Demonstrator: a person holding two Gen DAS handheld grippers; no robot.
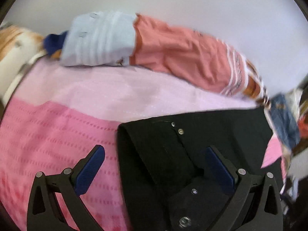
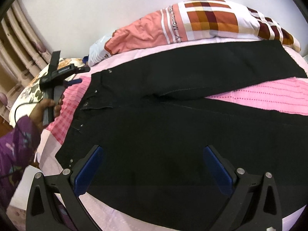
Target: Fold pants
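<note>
1. The bed [image 2: 269,96], under a pink knit cover, carries everything; a wall runs along its far edge
2. The pants [image 2: 173,134] are black and lie spread flat across the middle of the bed, waistband toward the left edge, the two legs splayed apart toward the right with pink cover showing between them. They look unfolded as yet
3. Pillows [image 2: 202,21] in peach and checks sit along the far edge, the far leg's hem just beside them
4. The right tongs [image 2: 154,171] stand wide, empty, hovering over the near leg by the bed's near edge
5. The left tongs [image 1: 155,170] stand wide too, empty, above the waistband corner; the right view shows them in a hand [image 2: 43,111] at the left edge, apart from the cloth
6. The snaps [image 1: 178,129] at the fly mark the waistband middle
7. Judging by the look, the cloth is thick like denim: limp but weighty, not slippery, not fragile. It should drape and hold a crease. Pinch the doubled waistband corner with the left and the near hem or outer seam with the right, where thicker edges give bite
</note>
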